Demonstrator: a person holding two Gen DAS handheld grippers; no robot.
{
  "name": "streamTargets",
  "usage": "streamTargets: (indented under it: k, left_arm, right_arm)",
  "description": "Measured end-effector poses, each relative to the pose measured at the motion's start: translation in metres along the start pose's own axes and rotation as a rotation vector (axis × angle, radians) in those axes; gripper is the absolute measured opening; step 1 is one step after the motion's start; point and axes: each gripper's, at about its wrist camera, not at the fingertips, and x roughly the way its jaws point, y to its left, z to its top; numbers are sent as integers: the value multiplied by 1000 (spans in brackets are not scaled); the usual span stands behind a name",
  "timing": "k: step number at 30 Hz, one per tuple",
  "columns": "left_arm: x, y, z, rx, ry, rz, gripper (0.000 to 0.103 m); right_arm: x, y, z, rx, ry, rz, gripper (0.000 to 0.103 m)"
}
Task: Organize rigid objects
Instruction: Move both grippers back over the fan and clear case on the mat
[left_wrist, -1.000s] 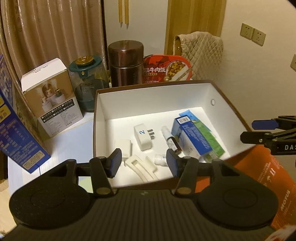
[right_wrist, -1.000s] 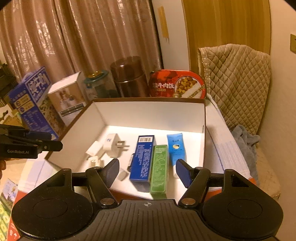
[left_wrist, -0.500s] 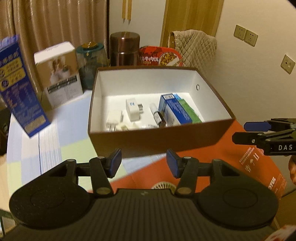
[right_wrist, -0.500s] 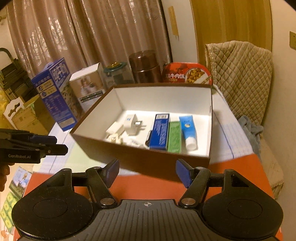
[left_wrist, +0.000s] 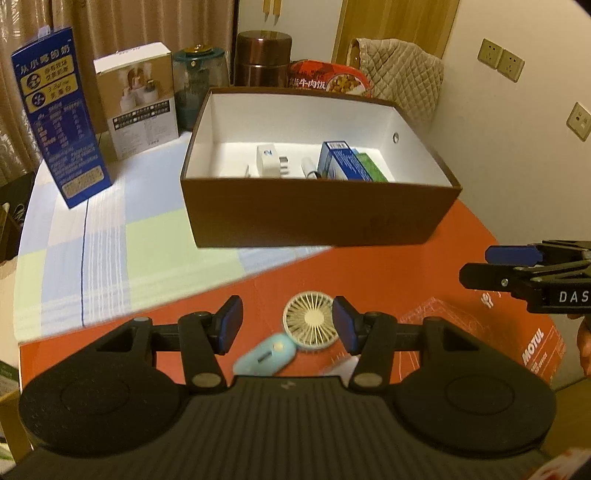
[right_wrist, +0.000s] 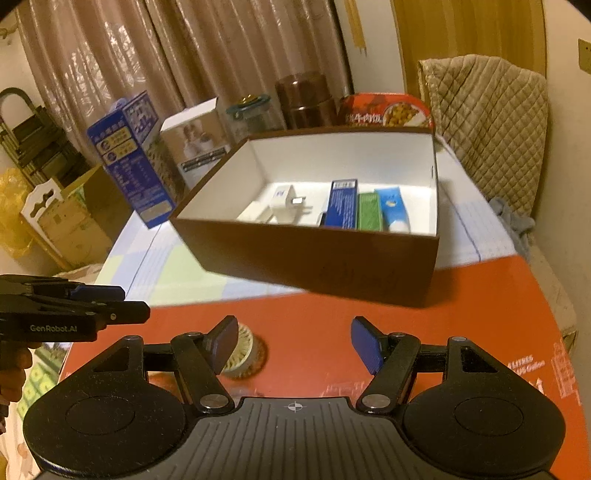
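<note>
Brown box (left_wrist: 314, 218) (white inside), adapter (left_wrist: 266, 159), cartons (left_wrist: 341, 162)

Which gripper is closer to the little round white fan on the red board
Left. The left gripper hangs right over the fan, which shows between its open fingers. The right gripper is off to the side, the fan behind its left finger.

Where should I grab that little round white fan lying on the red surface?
Grip the small fan across its round rim, coming straight down from above. It lies flat, grille up, so only the edge offers opposing sides. The left gripper already frames it with open jaws; mind the light blue gadget touching its near-left edge.
</note>
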Motion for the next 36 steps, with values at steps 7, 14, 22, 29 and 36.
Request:
streamTargets:
  k: [7,14,22,29,36]
  left_arm:
    - [-7,-5,-20,-19,24,14,49]
    - [-10,-10,-42,-38,50,23,49]
    - [-7,-9,-68,-72,95,49,49]
    - [-2,-8,-85,-81,123,75,49]
    - [6,-7,-95,-86,150,77,49]
  right_arm:
    - [-4,6,-17,-3,32,20,65]
    - [-5,12,-35,-18,70,31,65]
    - [7,16,-54,-34,137,38,65]
    - [22,27,-67,-67,200,53,65]
    - [40,38,-81,-93,272,65,65]
